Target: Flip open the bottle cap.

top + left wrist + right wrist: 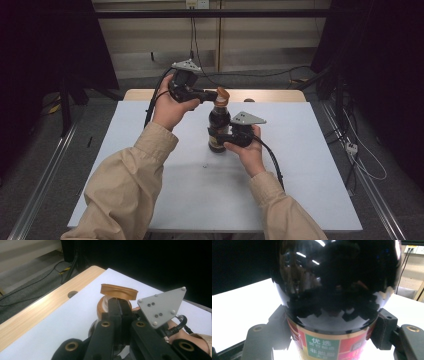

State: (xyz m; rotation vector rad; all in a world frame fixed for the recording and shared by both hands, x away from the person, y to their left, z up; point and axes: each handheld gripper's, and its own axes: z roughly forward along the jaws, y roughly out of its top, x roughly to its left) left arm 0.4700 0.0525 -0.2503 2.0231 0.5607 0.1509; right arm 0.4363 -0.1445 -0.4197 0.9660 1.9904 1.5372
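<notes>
Bottle (218, 129) of dark sauce stands upright mid-table (300, 165). My right gripper (223, 139) is clamped around its labelled body. My left gripper (212, 93) has jaws pressed together on the brown flip cap (119, 291), which is tilted up.

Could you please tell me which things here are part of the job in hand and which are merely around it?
In use: dark bottle, its orange flip cap, left tongs, right tongs.
Around: white table, floor cables.
</notes>
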